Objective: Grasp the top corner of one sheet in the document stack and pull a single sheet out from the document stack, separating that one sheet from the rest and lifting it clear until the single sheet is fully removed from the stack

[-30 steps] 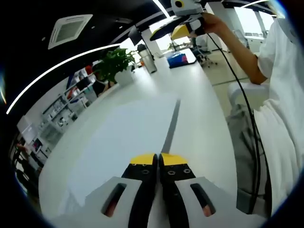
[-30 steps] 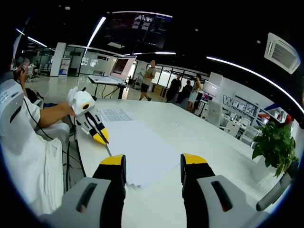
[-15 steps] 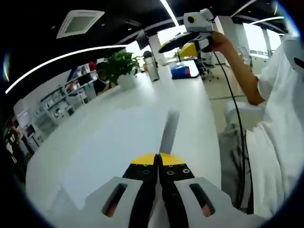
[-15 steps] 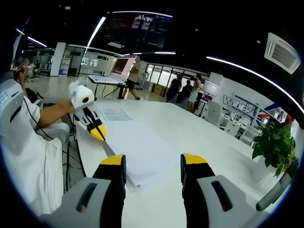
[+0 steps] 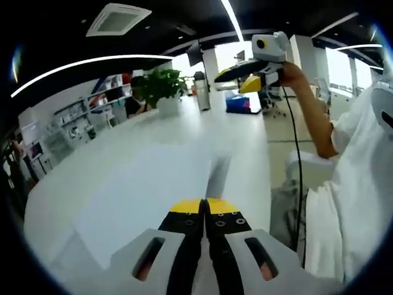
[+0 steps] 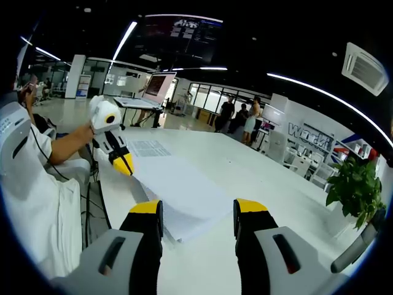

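Left claw (image 5: 204, 206): jaws pressed together, pinching the near corner of one sheet (image 5: 147, 184), raised off the bench (image 5: 245, 141).
Right claw (image 6: 198, 212): jaws spread wide, holding nothing, above the stack.
Document stack (image 6: 184, 212): flat on the white bench, near its edge.
Sheet: sloping up toward the left claw.
Background: potted plant (image 5: 161, 86).

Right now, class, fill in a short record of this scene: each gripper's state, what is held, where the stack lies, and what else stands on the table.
left gripper: shut on the sheet, raised above the table
sheet: one corner lifted, pinched at its edge
right gripper: open, holding nothing, hovering near the stack
document stack: flat on the white table
also on table: potted plant
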`<state>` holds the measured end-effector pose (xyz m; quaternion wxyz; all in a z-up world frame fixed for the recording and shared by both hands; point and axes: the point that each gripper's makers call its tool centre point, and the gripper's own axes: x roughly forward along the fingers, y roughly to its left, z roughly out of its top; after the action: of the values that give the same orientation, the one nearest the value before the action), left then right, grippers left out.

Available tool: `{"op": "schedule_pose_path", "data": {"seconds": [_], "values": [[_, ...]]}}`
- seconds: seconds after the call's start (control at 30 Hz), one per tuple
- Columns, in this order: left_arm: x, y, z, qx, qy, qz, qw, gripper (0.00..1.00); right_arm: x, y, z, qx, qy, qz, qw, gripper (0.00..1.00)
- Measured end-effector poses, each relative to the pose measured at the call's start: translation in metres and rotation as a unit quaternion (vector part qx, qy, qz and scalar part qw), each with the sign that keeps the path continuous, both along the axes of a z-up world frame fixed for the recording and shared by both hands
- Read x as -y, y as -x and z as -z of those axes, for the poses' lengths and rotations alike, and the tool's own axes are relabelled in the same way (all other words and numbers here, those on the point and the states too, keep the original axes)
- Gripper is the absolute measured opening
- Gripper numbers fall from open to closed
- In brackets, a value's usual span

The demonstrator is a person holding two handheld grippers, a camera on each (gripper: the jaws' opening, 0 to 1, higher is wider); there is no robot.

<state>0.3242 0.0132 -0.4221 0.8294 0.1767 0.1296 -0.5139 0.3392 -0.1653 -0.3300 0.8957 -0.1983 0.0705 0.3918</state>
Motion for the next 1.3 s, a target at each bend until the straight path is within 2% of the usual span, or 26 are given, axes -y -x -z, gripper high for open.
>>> {"op": "schedule_pose_path", "data": {"seconds": [0.13,0.27,0.4,0.43,0.57,0.8,0.93,1.0,1.13,1.17,1.2,1.3], "values": [[0.002,0.004,0.002,0.002,-0.008,0.006,0.9999,0.03,0.0,-0.001,0.0,-0.001,-0.001,0.001,1.0,0.46],[0.005,0.006,0.017,0.026,-0.055,0.024,0.9979,0.03,0.0,0.0,0.0,-0.001,0.0,0.0,1.0,0.46],[0.005,0.007,0.031,0.067,-0.112,0.042,0.9906,0.04,0.001,0.0,0.0,0.0,-0.001,0.001,1.0,0.46],[0.006,0.007,0.033,0.065,-0.11,0.042,0.9909,0.05,0.001,0.0,-0.001,0.0,-0.001,0.001,1.0,0.46],[0.008,0.004,0.034,0.081,-0.114,0.044,0.9892,0.24,0.001,0.0,0.0,0.0,-0.001,0.0,1.0,0.46],[0.006,-0.01,0.046,0.121,-0.137,0.046,0.9821,0.32,0.002,-0.001,0.0,0.0,-0.002,0.001,1.0,0.46],[0.006,-0.012,0.045,0.14,-0.143,0.048,0.9786,0.26,0.002,-0.001,-0.001,0.0,-0.003,0.001,1.0,0.46],[0.007,-0.011,0.042,0.141,-0.14,0.048,0.979,0.18,0.002,-0.002,0.0,-0.001,-0.002,0.002,1.0,0.46],[0.008,-0.005,0.037,0.116,-0.121,0.044,0.9849,0.04,0.002,-0.002,-0.001,0.0,-0.002,0.001,1.0,0.46],[0.007,-0.004,0.038,0.099,-0.118,0.039,0.9872,0.03,0.002,-0.002,-0.001,0.0,-0.003,0.001,1.0,0.46],[0.008,-0.004,0.035,0.095,-0.111,0.037,0.9886,0.03,0.002,-0.002,-0.002,0.0,-0.003,0.002,1.0,0.46],[0.008,-0.004,0.03,0.099,-0.099,0.035,0.9896,0.03,0.003,-0.002,-0.002,0.0,-0.003,0.003,1.0,0.46]]}}
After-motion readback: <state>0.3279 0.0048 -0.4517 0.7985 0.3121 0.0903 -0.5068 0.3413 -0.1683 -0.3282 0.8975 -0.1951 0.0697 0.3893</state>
